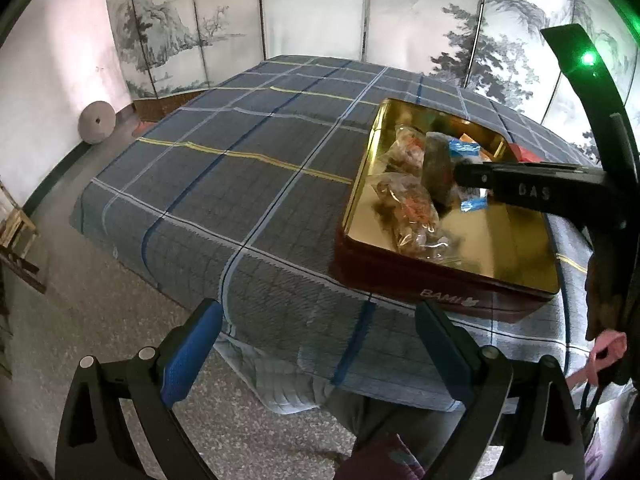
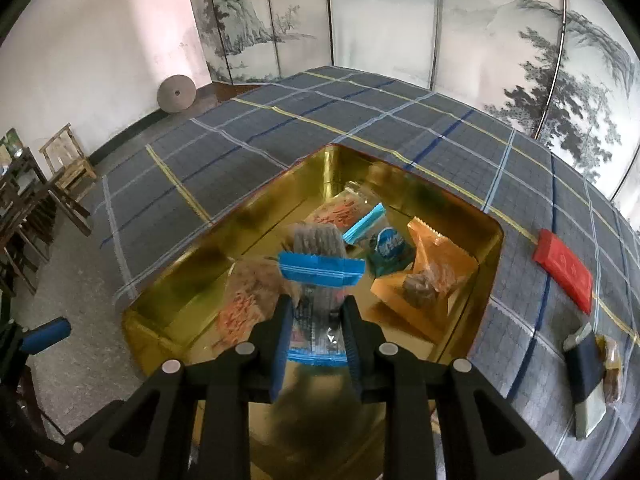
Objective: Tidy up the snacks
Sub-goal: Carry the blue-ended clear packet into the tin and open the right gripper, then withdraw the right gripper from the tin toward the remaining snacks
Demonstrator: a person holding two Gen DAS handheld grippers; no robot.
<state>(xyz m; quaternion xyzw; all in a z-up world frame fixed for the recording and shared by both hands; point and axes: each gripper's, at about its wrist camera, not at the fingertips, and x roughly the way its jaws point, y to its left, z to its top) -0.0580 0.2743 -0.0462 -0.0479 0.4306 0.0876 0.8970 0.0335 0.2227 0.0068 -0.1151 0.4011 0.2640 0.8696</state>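
Observation:
A gold-lined tin [image 1: 360,184] [image 2: 180,296] with dark red sides sits on the plaid cloth. It holds several wrapped snacks: clear packs with red print [image 1: 412,204] [image 2: 240,312], an orange pack [image 2: 436,272] and a teal pack [image 2: 388,248]. My right gripper [image 2: 316,320] [image 1: 460,172] is shut on a blue-ended clear snack pack [image 2: 320,280] [image 1: 440,172] and holds it over the tin. My left gripper [image 1: 316,340] is open and empty at the table's near edge, left of the tin.
A red packet [image 2: 564,272] [image 1: 528,154] lies on the cloth right of the tin. A dark blue packet [image 2: 588,376] and a brown snack [image 2: 610,368] lie nearer, right. The plaid table [image 1: 240,168] drops to the floor at left. Wooden chairs [image 2: 60,172] stand far left.

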